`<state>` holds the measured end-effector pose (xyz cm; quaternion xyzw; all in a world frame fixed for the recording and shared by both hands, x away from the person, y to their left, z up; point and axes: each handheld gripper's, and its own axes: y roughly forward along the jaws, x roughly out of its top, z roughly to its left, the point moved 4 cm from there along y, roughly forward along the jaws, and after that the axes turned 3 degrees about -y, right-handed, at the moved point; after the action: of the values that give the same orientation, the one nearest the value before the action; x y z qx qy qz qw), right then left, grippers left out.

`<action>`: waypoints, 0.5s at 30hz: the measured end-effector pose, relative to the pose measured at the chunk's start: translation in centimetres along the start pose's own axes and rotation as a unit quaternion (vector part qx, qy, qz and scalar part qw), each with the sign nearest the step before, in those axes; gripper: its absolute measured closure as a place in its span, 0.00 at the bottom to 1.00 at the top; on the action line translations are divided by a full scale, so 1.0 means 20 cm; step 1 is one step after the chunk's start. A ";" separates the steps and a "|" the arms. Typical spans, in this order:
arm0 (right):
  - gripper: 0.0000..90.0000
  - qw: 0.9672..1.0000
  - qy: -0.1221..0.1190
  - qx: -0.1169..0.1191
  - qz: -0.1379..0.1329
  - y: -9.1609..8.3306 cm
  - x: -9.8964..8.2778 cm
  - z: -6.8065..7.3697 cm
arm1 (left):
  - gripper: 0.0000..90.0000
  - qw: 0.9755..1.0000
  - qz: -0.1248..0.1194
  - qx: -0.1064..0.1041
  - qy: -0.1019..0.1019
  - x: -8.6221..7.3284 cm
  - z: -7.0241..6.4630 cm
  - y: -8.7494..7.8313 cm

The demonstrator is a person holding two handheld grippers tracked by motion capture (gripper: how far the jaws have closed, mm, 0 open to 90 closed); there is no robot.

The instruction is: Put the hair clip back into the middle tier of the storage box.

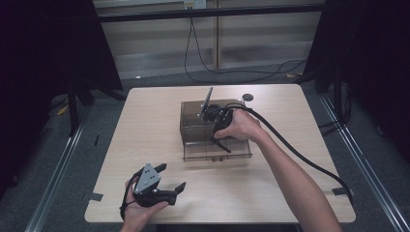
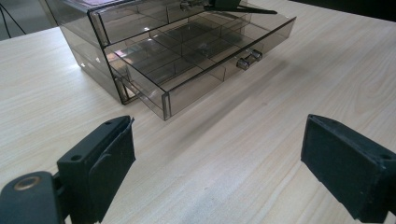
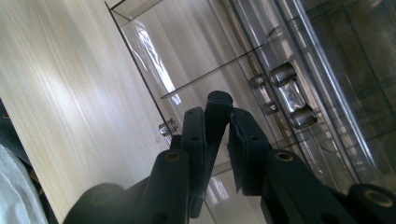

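A: At the table's centre in the high view sits the smoky transparent plastic drawer box point(image 1: 205, 121), its lower drawer point(image 1: 217, 151) pulled out toward six o'clock. Where's the right gripper point(image 1: 220, 140)?

B: Right over that drawer, at about three o'clock of the box's front, pointing down at it. The left gripper point(image 1: 167, 181) rests at seven o'clock, well apart, so the right hand is much nearer.

A: And in the left gripper view?

B: Its pads stand spread wide with only bare table between them; the open compartmented drawer point(image 2: 205, 60) lies ahead at twelve o'clock, long axis running across.

A: The right gripper view?

B: The right gripper's point(image 3: 224, 116) pads are pressed together, holding nothing I can make out. The small metal drawer knobs point(image 3: 292, 93) lie just beyond the tips at two o'clock.

A: So I'd judge the next move goes toward those knobs.
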<state>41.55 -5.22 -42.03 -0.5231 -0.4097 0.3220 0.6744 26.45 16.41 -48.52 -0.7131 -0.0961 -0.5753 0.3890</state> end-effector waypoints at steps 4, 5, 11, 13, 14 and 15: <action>0.86 1.000 -0.004 -0.001 -0.003 0.01 0.01 -0.01 | 0.11 1.000 0.003 0.000 0.000 0.00 0.00 0.00; 0.86 1.000 -0.004 -0.001 -0.003 0.01 0.01 -0.01 | 0.11 1.000 0.003 0.000 0.000 0.00 0.00 0.00; 0.86 1.000 -0.006 0.000 -0.002 0.03 0.03 -0.01 | 0.11 1.000 0.003 -0.001 0.003 0.00 0.00 0.00; 0.86 1.000 -0.009 0.000 0.002 0.05 0.04 -0.01 | 0.11 1.000 0.002 -0.001 0.000 0.00 0.00 0.00; 0.86 1.000 -0.010 0.000 0.003 0.05 0.05 -0.01 | 0.11 1.000 0.002 -0.001 -0.002 0.00 0.00 0.00; 0.86 1.000 -0.014 0.001 0.002 0.06 0.05 -0.02 | 0.11 1.000 0.002 -0.001 -0.002 0.00 0.00 0.00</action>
<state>42.25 -4.27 -42.93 -0.5191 -0.4177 0.3311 0.6682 26.40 16.45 -48.51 -0.7146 -0.0953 -0.5733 0.3894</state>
